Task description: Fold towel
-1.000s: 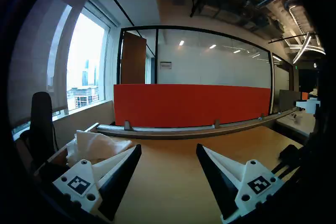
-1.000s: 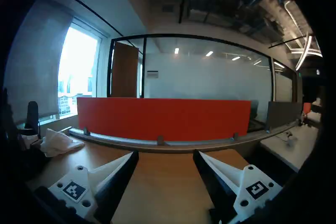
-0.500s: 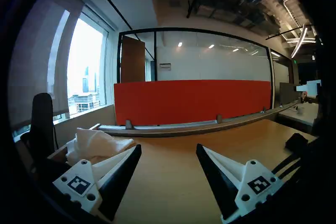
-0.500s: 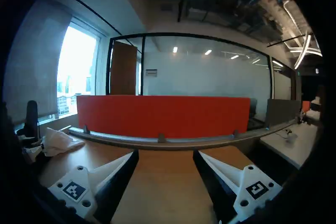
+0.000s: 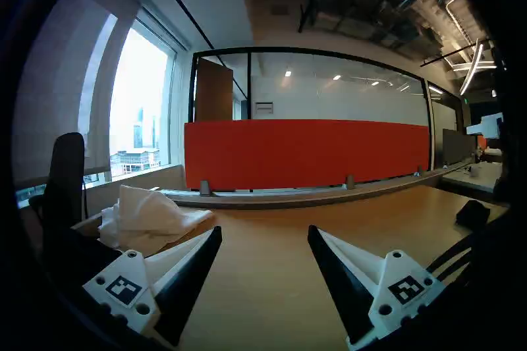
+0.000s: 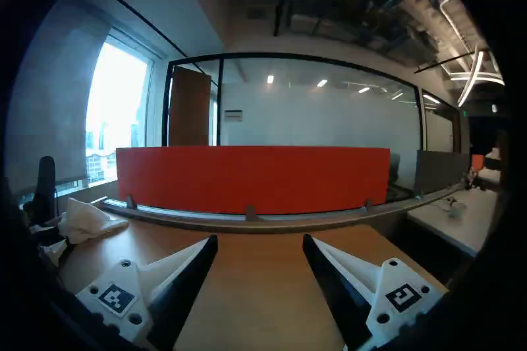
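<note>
Wooden desk, red divider, perhaps a chair.

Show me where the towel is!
In the left gripper view, the towel lies crumpled on the desk, far left, beside the black chair, below the window.

towel on desk, partition behind

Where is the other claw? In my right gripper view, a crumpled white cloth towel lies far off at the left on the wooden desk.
Observer: The left claw hovers over the light wooden desk, open and empty.
Operator: Is it near the towel?
Observer: Yes, the crumpled white cloth towel lies close ahead, toward the left of its view, untouched.
Operator: Anything else there?
Observer: A small dark object sits at the desk's far right; I can't tell what it is.
</note>
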The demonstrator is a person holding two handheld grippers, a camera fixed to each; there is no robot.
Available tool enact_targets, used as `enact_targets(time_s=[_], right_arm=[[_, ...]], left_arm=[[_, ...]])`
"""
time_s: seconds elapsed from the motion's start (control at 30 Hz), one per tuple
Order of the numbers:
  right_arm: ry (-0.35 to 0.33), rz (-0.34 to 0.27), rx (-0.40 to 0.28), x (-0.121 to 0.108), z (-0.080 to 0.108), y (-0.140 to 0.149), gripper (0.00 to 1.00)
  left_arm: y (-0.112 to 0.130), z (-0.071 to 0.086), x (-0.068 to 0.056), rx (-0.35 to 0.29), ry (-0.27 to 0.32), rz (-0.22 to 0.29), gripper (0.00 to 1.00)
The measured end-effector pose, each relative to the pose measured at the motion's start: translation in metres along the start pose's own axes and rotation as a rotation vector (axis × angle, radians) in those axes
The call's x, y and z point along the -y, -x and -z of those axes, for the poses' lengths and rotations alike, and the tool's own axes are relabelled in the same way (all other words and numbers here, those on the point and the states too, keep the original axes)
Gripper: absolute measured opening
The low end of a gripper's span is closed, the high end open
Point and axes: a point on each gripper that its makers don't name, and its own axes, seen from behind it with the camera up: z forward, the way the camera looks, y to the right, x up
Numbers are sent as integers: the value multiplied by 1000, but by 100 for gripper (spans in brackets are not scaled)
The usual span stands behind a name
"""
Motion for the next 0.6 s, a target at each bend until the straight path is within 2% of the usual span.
enact_targets(time_s=[0.17,0.6], right_arm=[[8,-4,-12,-1,-1,8,100],[18,-3,-34,-12,-2,25,100]], left_arm=[[15,-1,5,-13,-5,8,97],[43,-2,10,-30,-12,12,97]])
